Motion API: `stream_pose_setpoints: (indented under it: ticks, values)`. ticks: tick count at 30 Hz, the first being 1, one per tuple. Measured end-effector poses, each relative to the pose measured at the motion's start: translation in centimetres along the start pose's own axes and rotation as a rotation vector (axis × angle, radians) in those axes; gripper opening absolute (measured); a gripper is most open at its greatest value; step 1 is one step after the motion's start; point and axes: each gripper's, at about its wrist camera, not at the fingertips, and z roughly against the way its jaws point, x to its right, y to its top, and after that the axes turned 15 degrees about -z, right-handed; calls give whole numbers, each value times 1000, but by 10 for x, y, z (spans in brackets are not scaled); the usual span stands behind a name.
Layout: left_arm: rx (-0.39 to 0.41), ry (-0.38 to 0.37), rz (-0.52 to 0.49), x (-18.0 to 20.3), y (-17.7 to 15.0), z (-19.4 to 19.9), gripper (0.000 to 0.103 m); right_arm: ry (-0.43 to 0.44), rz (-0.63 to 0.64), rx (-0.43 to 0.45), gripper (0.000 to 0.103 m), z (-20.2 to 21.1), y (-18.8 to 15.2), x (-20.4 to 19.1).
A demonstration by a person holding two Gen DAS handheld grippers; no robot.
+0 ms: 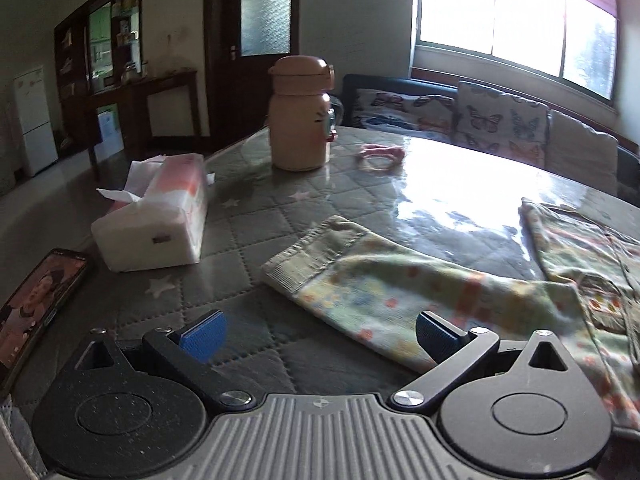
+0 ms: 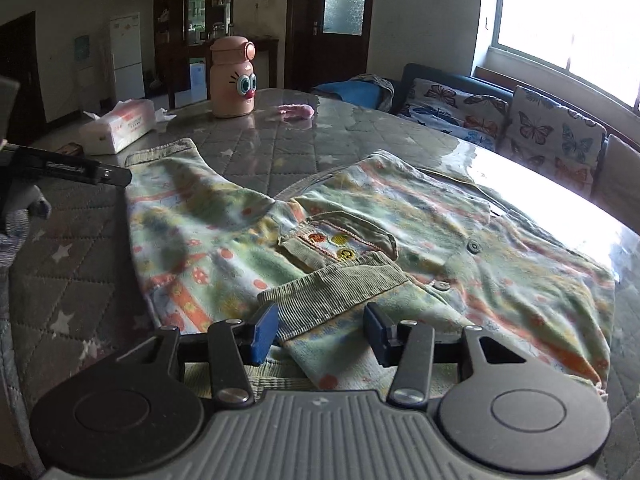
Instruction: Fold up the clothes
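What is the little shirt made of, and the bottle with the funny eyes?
The little shirt looks like soft printed cotton, matte and wrinkled; its cuff is ribbed, maybe corduroy. The bottle looks like smooth hard plastic with a slight sheen, though painted metal is possible.

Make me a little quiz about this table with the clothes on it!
1. True or false: the bottle lies on its side.
2. What lies nearest the tissue pack: A) phone, B) window, C) sofa?
3. Which part of the shirt sits between the right gripper fingers?

Key:
1. False, it stands upright.
2. A.
3. A sleeve cuff folded over the shirt; the blue pads are not pressing it.
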Motion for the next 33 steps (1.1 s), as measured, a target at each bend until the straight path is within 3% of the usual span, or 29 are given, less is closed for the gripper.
stream_pose_setpoints:
  ticks: [4,13,15,17,18,20,26,33]
  values:
    - [-6,-5,43,-8,7,-14,96,3,-4,-2,48,1,1,0]
    - [-30,18,72,-14,16,-36,63,8,-25,9,48,4,3,3]
    - [-23,24,71,-16,15,-36,45,8,-32,17,48,6,3,4]
    - [-13,19,73,-18,14,-36,34,6,-41,26,48,10,3,5]
    - [-4,0,81,-19,14,-36,21,3,-45,31,48,11,3,7]
    - [7,-35,103,-20,14,-34,11,-1,-55,38,48,15,2,9]
    - [93,-119,88,4,30,-1,10,-22,-89,68,48,31,-3,19]
    - [213,-322,9,66,60,44,10,-49,-194,101,48,50,-14,47]
